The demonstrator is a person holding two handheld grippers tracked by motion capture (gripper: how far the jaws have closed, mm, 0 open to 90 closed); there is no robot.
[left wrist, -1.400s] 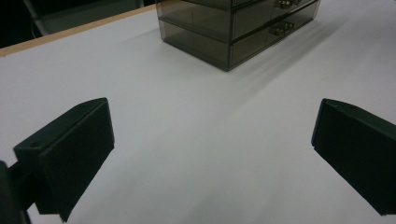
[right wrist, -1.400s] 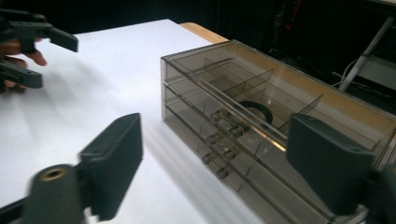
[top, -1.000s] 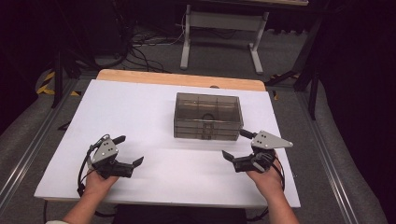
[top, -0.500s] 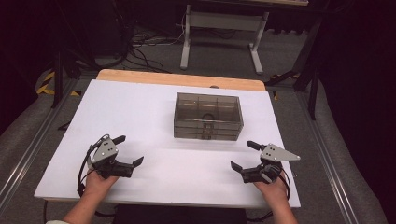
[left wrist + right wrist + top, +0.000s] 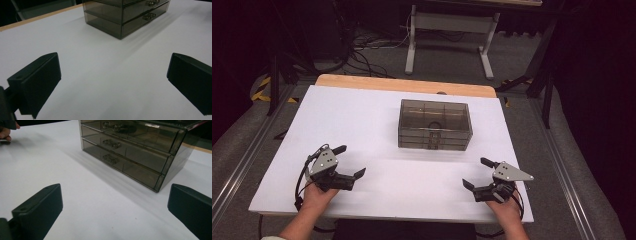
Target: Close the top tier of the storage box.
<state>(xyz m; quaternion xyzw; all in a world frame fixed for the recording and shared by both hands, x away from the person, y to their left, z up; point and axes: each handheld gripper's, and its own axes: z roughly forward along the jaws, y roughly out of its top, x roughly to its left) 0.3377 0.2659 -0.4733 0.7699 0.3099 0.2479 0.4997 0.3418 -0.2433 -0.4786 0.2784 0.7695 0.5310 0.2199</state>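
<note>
Drawers: a smoky, see-through drawer box (image 5: 435, 125) stands upright at the middle of the desk (image 5: 362, 120), toward its far half, with its handled fronts facing the person.
Drawer fronts: the right tool's camera shows three tiers stacked, each front flush with the frame; small handles (image 5: 110, 143) sit on them. Something dark lies in the top tier, too blurred to name.
Left tool: the left tool (image 5: 348, 162) rests low at the desk's near left corner, jaws spread wide apart with bare white surface between them, nothing grasped. It points toward the box and stands well apart from it.
Right tool: the right tool (image 5: 476, 173) sits at the near right corner, jaws likewise released and wide, holding nothing. The box's near right corner lies ahead of it, well apart.
Hands: the left hand (image 5: 316, 195) and the right hand (image 5: 506, 212) come in from the near edge, each gripping its tool from behind.
Desk surface: white board on a wooden top (image 5: 407, 85) whose far edge shows as a tan strip.
</note>
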